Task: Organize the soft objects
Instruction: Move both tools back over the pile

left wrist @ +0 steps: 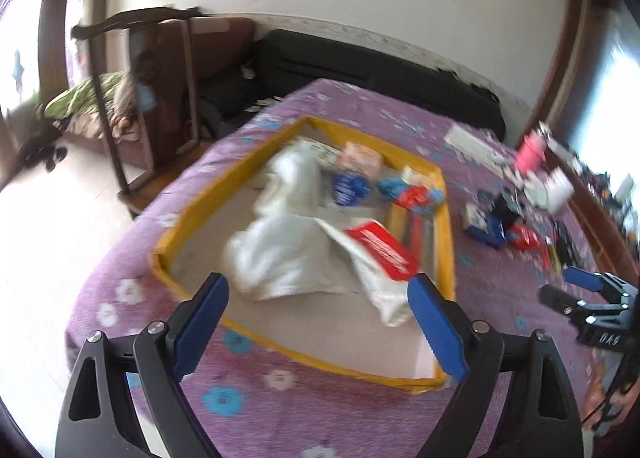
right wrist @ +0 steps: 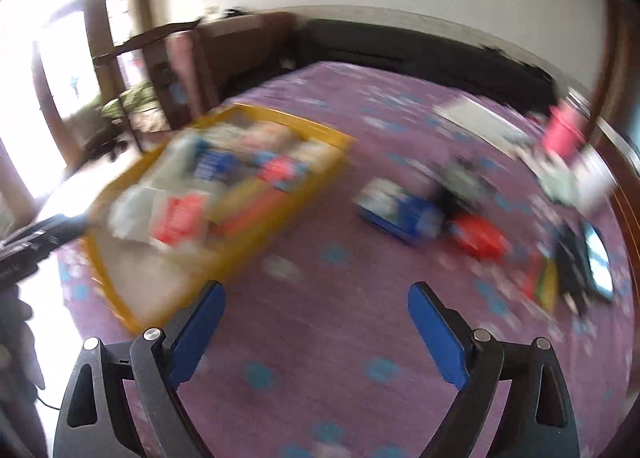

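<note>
The left claw (left wrist: 318, 322) stands wide apart with nothing between its blue fingers (left wrist: 436, 326), hovering over the near edge of the yellow-rimmed tray (left wrist: 236, 178) on the purple flowered bed (left wrist: 260, 398); inside the tray lie a crumpled white cloth (left wrist: 288, 242), a red packet (left wrist: 380, 248) and blue packets (left wrist: 350, 186); the right claw (right wrist: 316, 332) is likewise spread wide and empty above the bedspread, the tray to its left; more packets (right wrist: 404, 210) lie blurred on the bed beyond.
</note>
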A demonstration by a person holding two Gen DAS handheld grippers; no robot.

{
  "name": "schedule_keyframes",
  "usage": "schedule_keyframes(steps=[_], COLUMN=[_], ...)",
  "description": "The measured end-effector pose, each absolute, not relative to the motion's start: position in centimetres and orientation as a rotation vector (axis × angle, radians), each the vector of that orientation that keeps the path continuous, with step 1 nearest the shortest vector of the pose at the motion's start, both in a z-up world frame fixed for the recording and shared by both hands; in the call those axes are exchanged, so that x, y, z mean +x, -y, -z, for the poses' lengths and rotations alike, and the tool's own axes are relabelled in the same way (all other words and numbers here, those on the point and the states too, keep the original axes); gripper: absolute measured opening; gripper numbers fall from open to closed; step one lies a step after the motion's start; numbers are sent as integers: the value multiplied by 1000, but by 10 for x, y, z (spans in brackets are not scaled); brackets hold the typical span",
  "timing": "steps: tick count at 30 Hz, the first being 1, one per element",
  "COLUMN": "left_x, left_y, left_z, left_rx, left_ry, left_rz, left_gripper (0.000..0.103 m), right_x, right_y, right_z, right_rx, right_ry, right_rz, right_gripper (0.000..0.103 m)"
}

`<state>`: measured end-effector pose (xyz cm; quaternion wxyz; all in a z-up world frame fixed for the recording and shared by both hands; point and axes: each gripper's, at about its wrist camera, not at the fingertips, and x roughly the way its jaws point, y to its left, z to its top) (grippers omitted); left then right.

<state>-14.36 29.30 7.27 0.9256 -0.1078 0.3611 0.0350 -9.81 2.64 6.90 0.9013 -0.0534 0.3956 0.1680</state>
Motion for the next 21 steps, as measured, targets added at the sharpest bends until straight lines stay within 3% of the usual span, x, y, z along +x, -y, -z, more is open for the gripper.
schedule_keyframes(steps=[9, 21], left_x=[-109, -130], left_y=[-245, -235], left_z=[-32, -52], left_rx=[-164, -187], left_ry=[-946, -952], left_rz=[-86, -3], left_gripper=[91, 91], right_x=[-122, -120], right_y=[111, 192], right_z=[-75, -61], right_rx=[98, 253], right_ry=[-796, -793], right_rz=[-180, -98], right_gripper=[95, 95])
